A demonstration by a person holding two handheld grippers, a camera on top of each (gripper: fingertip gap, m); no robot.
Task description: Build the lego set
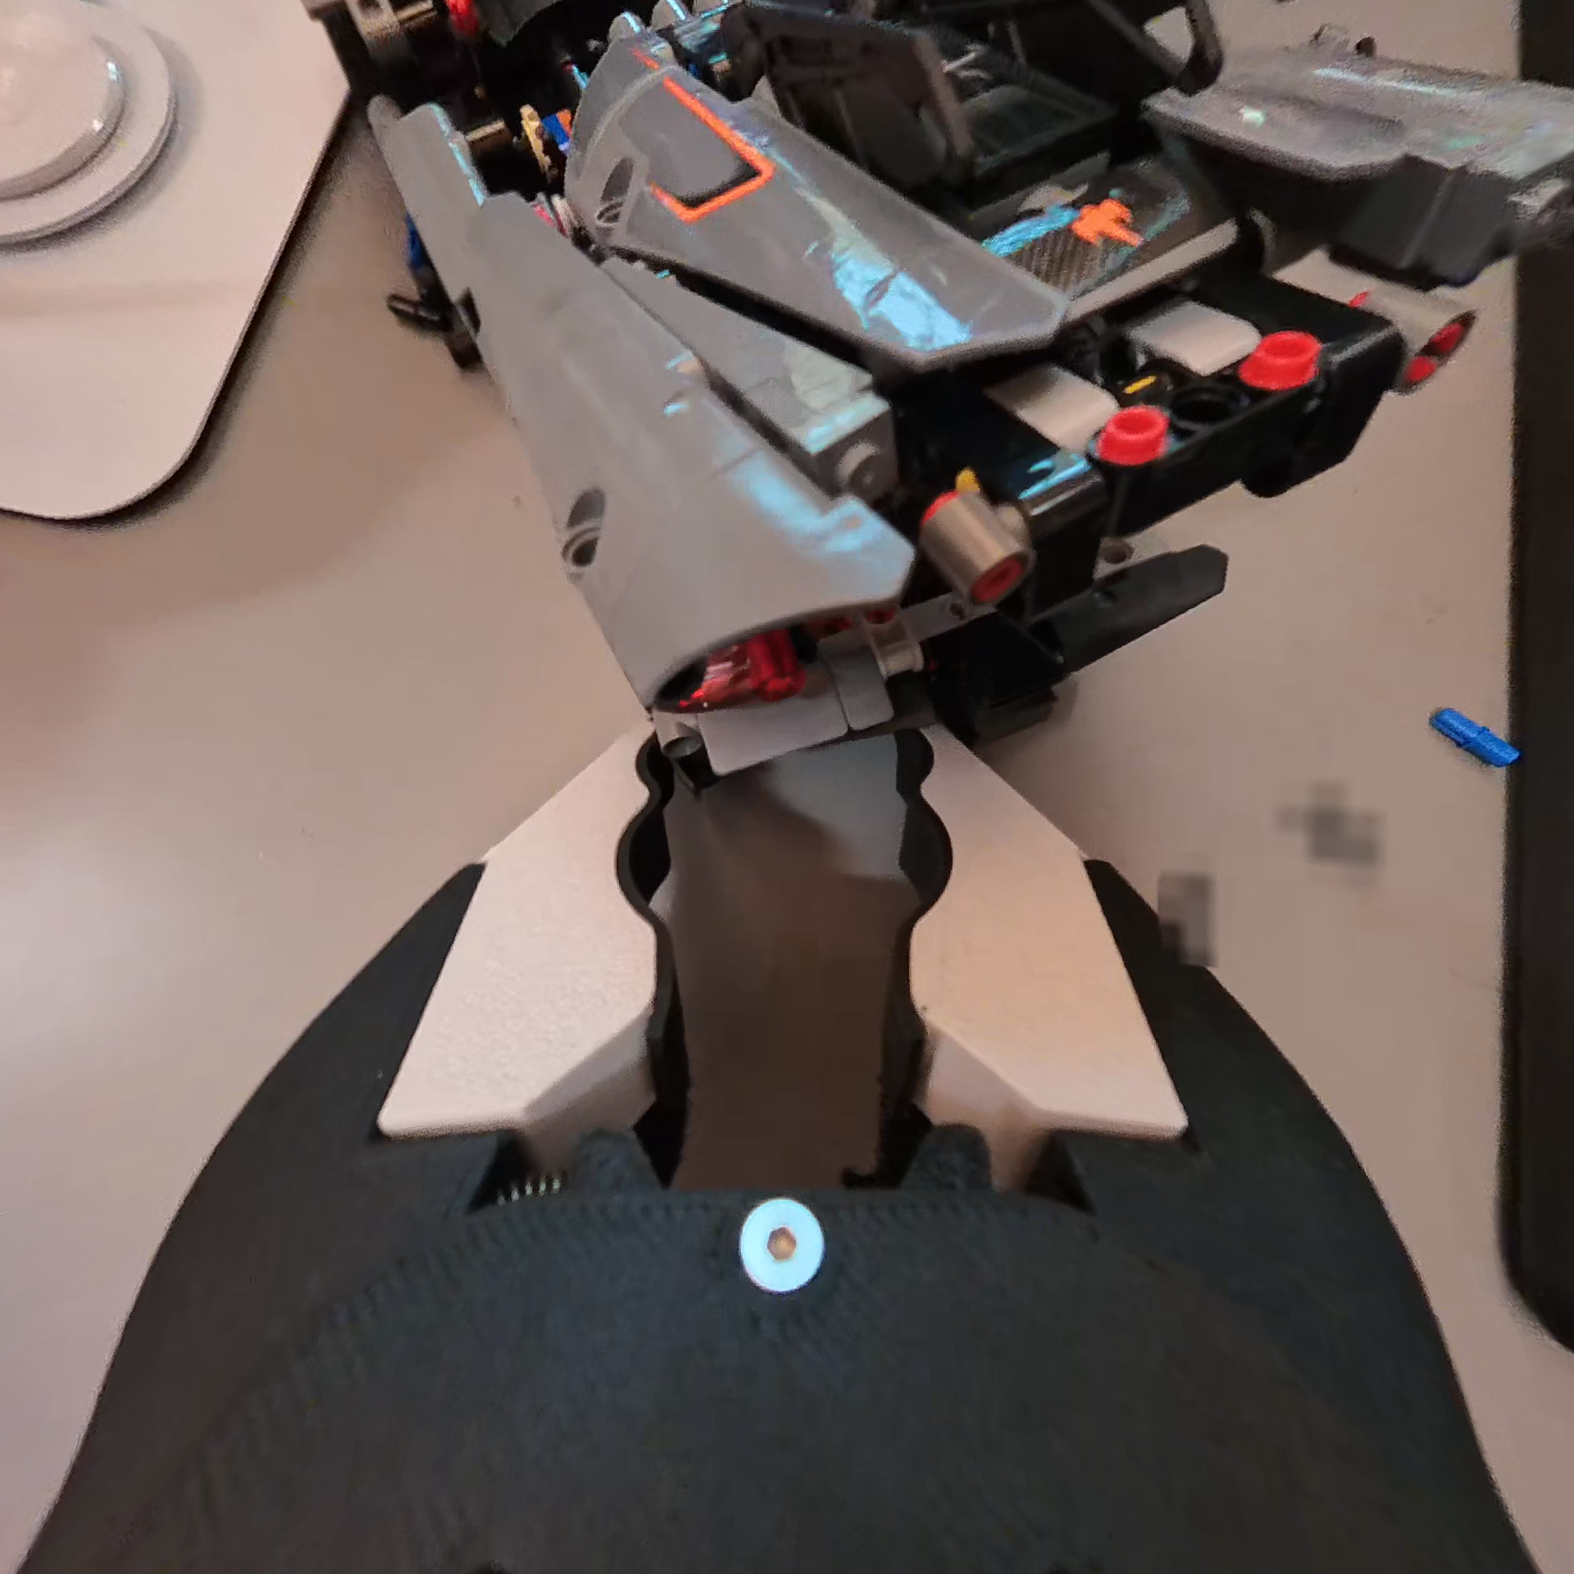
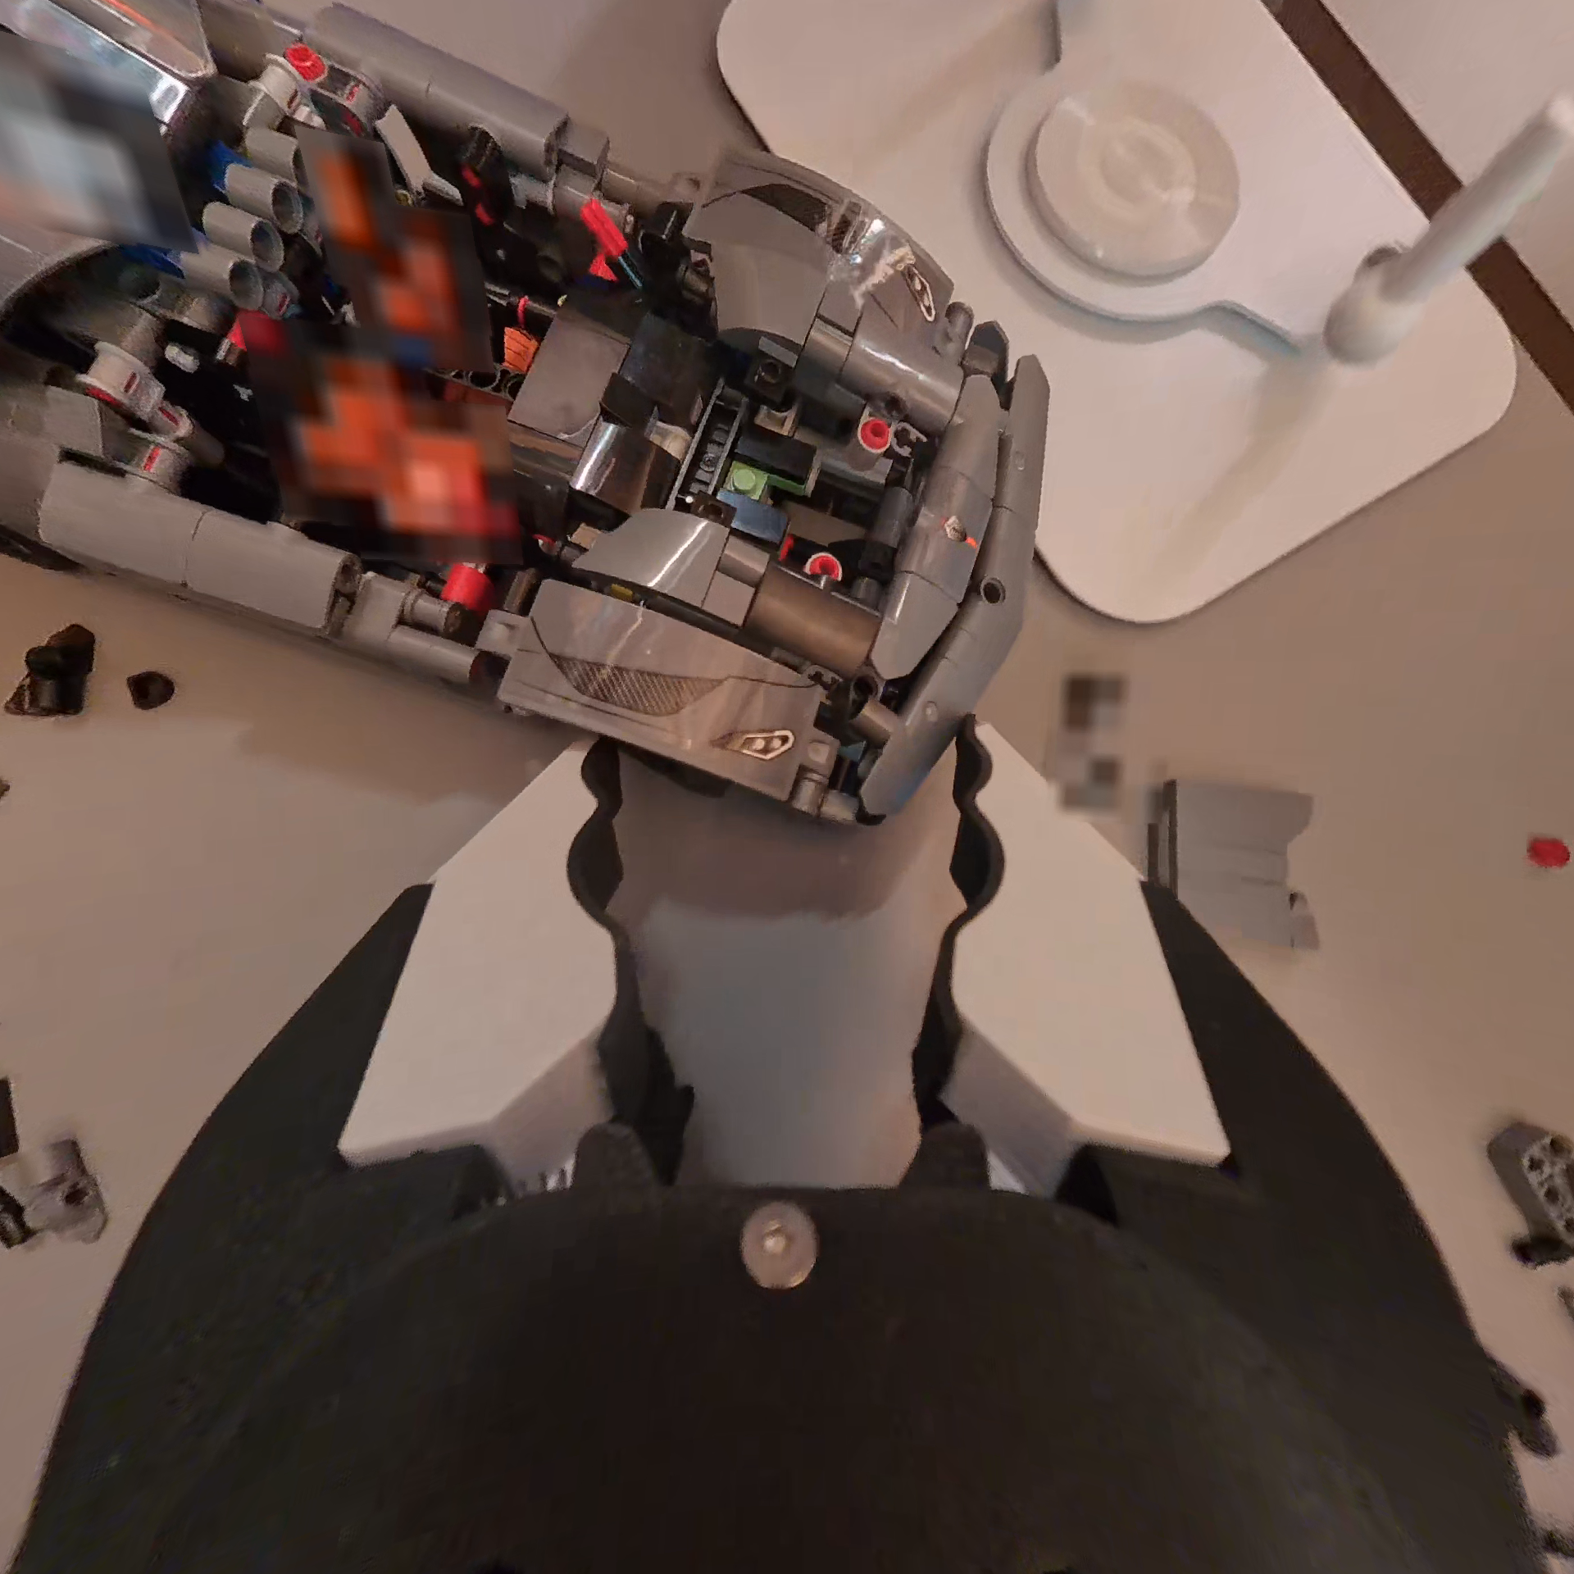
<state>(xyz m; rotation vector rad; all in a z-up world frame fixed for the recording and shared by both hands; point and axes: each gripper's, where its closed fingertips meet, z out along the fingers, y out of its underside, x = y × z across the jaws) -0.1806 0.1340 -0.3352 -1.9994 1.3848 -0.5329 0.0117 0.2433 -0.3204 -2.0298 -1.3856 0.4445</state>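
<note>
**Two grippers close in on opposite ends of a half-built model car**

Left wrist view: the left gripper (image 1: pixel 788 766) sits with its white fingers (image 1: pixel 545 962) spread apart, their tips at the lower edge of the grey lego car (image 1: pixel 724 477). Whether they touch it cannot be told, and nothing is pinched between them. The car stands on the pale table (image 1: pixel 213 724), red pins and black beams bare at this end. A loose blue pin (image 1: pixel 1473 738) lies well apart, to the right.

Right wrist view: the right gripper (image 2: pixel 784 766) is likewise spread, its tips flanking the other end of the car (image 2: pixel 664 681), near a curved grey bumper piece (image 2: pixel 962 647). Loose grey parts (image 2: pixel 1226 860) lie on the table.

The model looks long, stiff and fairly heavy, yet fragile at its clipped-on body panels, which are smooth and likely slippery. The exposed beam frame seems the safer hold, with both ends supported.
</note>
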